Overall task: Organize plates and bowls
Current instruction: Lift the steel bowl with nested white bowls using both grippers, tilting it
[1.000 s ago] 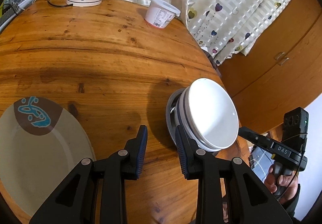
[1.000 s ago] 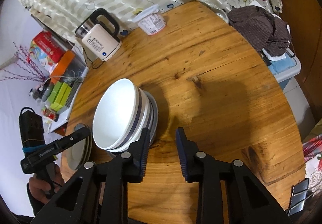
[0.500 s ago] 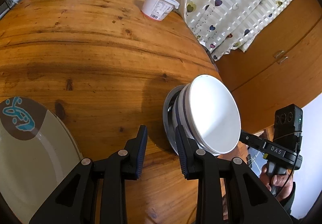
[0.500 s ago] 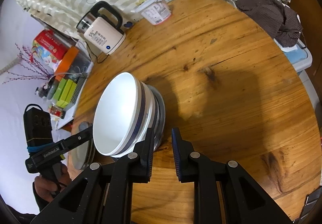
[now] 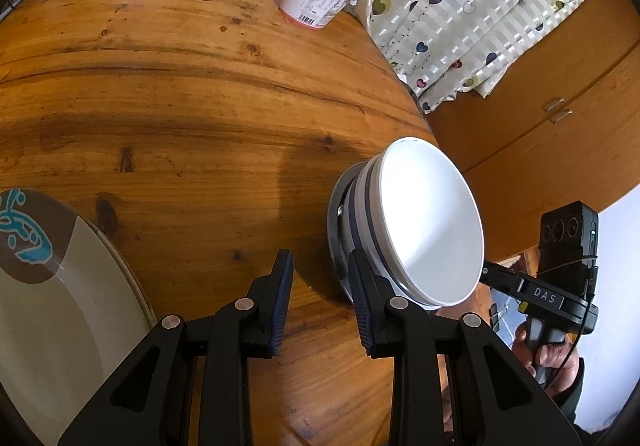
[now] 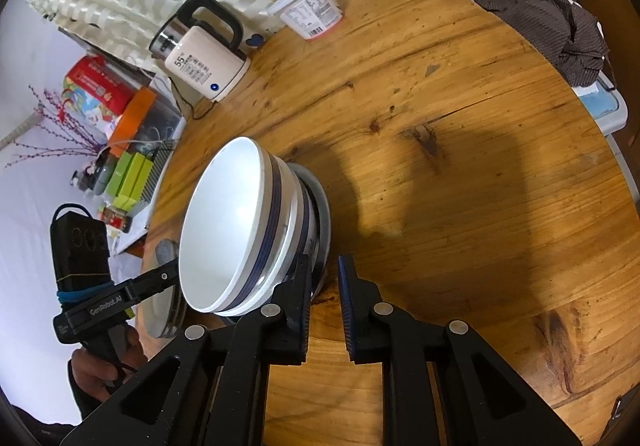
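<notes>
A stack of white bowls with blue bands (image 5: 428, 221) sits on a grey plate on the round wooden table; it also shows in the right wrist view (image 6: 240, 230). My left gripper (image 5: 320, 306) is open and empty, its right finger beside the stack's left side. My right gripper (image 6: 325, 310) is open with a narrow gap and empty, its left finger against the stack's right side. A beige plate with a brown and blue patch (image 5: 52, 302) lies at the left in the left wrist view; its stacked rims (image 6: 164, 318) show in the right wrist view.
A cream electric kettle (image 6: 200, 61) and a white plastic tub (image 6: 312, 13) stand at the table's far edge by the heart-print curtain. A dark cloth (image 6: 548, 25) lies beyond the right edge. The table edge runs just behind the bowls (image 5: 416, 113).
Both grippers have moved closer to the bowl stack. The right gripper's jaws have narrowed. The bowls and plates have not moved.
</notes>
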Available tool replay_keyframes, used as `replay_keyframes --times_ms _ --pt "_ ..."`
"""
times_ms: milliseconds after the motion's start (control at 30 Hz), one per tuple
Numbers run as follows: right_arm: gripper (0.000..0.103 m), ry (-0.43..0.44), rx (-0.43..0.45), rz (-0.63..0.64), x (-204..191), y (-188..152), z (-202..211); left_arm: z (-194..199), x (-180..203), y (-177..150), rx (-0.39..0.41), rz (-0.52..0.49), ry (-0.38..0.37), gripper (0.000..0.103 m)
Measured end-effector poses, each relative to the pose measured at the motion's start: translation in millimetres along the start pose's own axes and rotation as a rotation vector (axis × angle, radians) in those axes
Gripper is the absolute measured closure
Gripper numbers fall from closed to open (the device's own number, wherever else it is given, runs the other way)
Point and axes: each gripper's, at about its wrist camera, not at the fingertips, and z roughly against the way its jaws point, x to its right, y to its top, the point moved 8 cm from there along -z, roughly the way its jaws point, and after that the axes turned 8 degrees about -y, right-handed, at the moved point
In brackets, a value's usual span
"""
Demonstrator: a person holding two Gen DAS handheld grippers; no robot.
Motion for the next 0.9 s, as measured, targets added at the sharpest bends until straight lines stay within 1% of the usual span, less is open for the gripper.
replay_keyframes --times_ms 167,267,400,467,533,667,800,833,900 --pt "0.088 0.016 -0.007 -0.007 1.2 2.2 -1.4 -3.8 -3.1 -0.3 -0.015 0.016 -0.018 0.073" --pt "0.093 0.043 -0.012 -0.013 -0.1 2.8 -2.0 -4.9 -3.3 1.0 -0.015 0.015 -0.024 0.073" --pt "0.093 0.041 -0.009 -0.009 -1.0 3.1 -2.2 -5.5 -3.0 1.0 -0.014 0.018 -0.037 0.075" --pt "0.093 0.041 -0.008 -0.009 -1.1 2.9 -2.1 -5.4 -3.1 1.0 -0.016 0.019 -0.047 0.078" --pt "0.093 0.041 -0.008 -0.009 -0.8 2.9 -2.3 -5.9 -2.7 1.1 -0.022 0.027 -0.070 0.083" --pt "0.093 0.042 -0.008 -0.011 -0.7 3.2 -2.4 -7.3 -1.7 1.3 -0.036 0.038 -0.097 0.084" --pt "0.093 0.042 -0.008 -0.011 -0.5 3.9 -2.1 -8.5 2.6 1.8 -0.042 0.044 -0.138 0.096" --pt "0.093 0.042 -0.008 -0.010 -0.3 3.8 -2.1 -8.7 4.2 2.5 -0.043 0.037 -0.141 0.098" --pt "0.093 0.040 -0.007 -0.011 0.2 4.2 -2.0 -8.9 4.9 2.2 -0.042 0.033 -0.148 0.098"
